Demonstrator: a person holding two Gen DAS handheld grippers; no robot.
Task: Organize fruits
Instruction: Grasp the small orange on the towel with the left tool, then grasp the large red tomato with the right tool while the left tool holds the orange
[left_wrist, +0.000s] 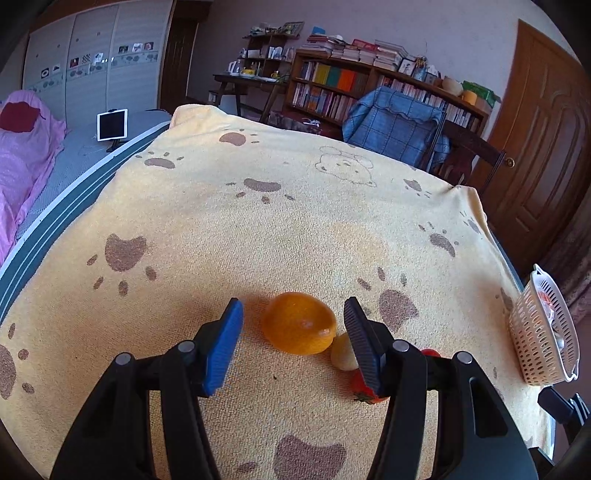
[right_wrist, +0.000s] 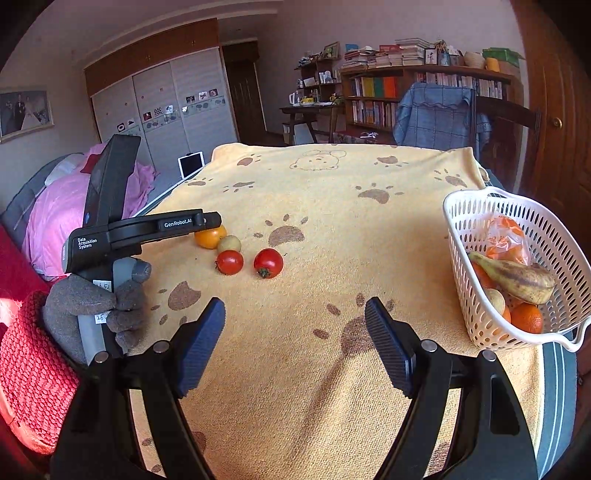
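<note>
An orange (left_wrist: 298, 322) lies on the yellow paw-print towel (left_wrist: 258, 221), between the open jaws of my left gripper (left_wrist: 293, 314), untouched. A small pale fruit (left_wrist: 342, 352) and a red tomato (left_wrist: 362, 387) sit beside it, partly hidden by the right finger. In the right wrist view the orange (right_wrist: 209, 236), pale fruit (right_wrist: 229, 243) and two tomatoes (right_wrist: 229, 262) (right_wrist: 268, 262) lie left of centre, under the left gripper's body (right_wrist: 147, 229). My right gripper (right_wrist: 295, 314) is open and empty above the towel. A white basket (right_wrist: 461, 221) at right holds a banana (right_wrist: 517, 278), oranges and a bag.
The basket (left_wrist: 532, 332) stands at the towel's right edge. A pink-covered bed (right_wrist: 55, 221) lies left, with a tablet (left_wrist: 112, 124) on it. A chair with a blue cloth (left_wrist: 395, 125), a bookshelf and a door stand beyond the far edge.
</note>
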